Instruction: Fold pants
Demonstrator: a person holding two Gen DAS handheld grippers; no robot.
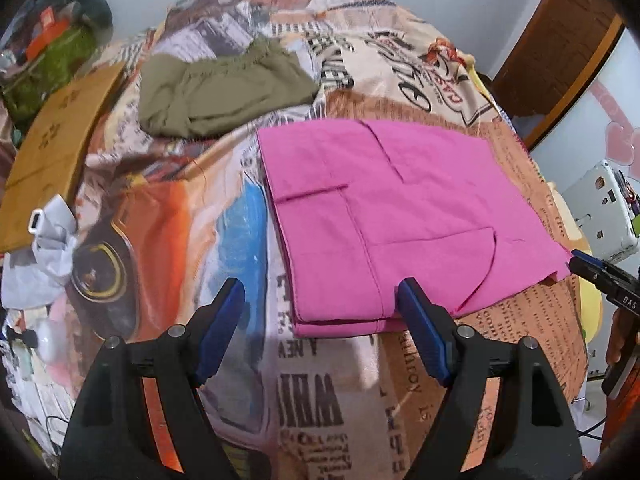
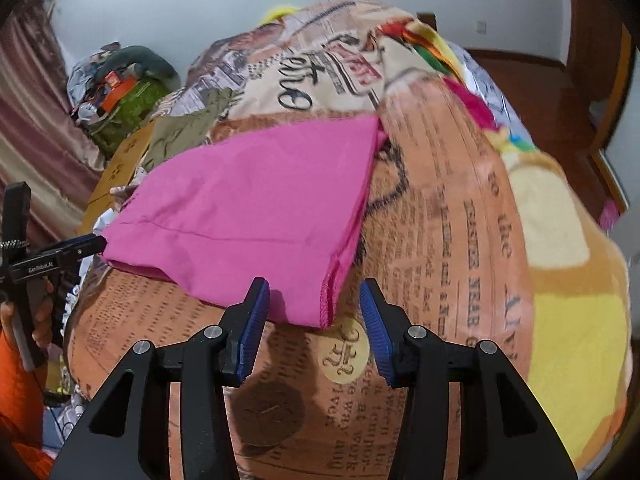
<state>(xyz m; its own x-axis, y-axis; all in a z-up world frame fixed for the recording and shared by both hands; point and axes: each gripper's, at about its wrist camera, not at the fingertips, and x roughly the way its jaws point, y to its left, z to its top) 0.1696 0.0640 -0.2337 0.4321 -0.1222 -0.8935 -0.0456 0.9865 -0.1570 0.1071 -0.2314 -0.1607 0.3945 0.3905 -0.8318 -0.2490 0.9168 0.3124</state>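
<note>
Pink pants [image 1: 392, 220] lie folded flat on a printed bedspread [image 1: 312, 392]; they also show in the right wrist view [image 2: 248, 208]. My left gripper [image 1: 320, 300] is open and empty, just short of the pants' near edge. My right gripper [image 2: 314, 300] is open and empty, its jaws on either side of the pants' near corner, slightly above it. The right gripper also shows at the right edge of the left wrist view [image 1: 576, 258], beside the pants' corner. The left gripper shows at the left edge of the right wrist view [image 2: 96, 244].
An olive-green garment [image 1: 224, 92] lies crumpled behind the pink pants. A brown cardboard sheet [image 1: 52, 152] and crumpled white fabric [image 1: 44, 252] lie to the left. A cluttered green bag [image 2: 128, 104] sits far left. A white device [image 1: 600, 212] stands at the right.
</note>
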